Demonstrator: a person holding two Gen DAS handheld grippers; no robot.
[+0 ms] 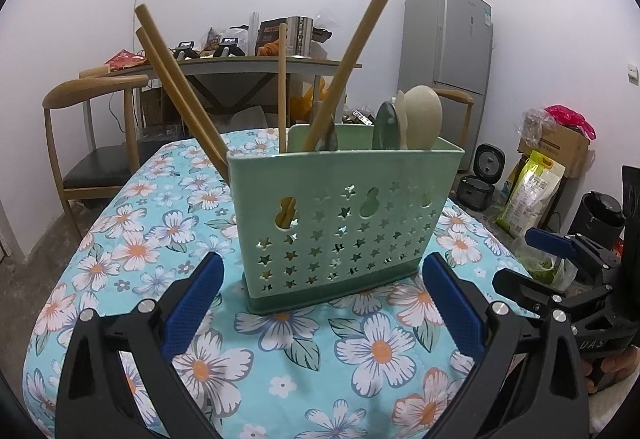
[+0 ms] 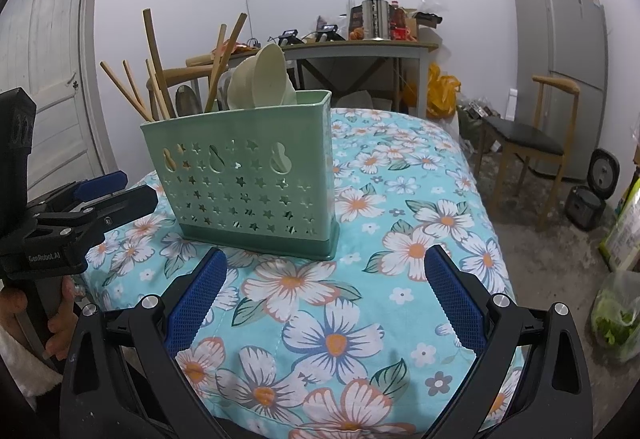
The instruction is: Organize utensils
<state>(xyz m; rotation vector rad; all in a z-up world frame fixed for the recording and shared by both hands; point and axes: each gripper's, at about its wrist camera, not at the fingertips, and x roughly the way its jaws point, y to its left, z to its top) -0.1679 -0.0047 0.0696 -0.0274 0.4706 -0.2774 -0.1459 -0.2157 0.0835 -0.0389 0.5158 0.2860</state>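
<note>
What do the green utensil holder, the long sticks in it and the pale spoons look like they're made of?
The holder looks like moulded matte plastic: thin mint walls with clean star and gourd cutouts. The sticks, probably chopsticks, seem bamboo or wood: uniform tan, no shine. The pale spoons have a smooth cream surface with little gloss; probably plastic or melamine, though ceramic can't be ruled out.

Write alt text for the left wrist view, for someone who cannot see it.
A pale green plastic utensil holder with star-shaped cutouts stands on a blue floral tablecloth, holding wooden chopsticks and cream spoons. The open left gripper with blue pads sits empty before it. The right gripper shows at the right edge.
</note>
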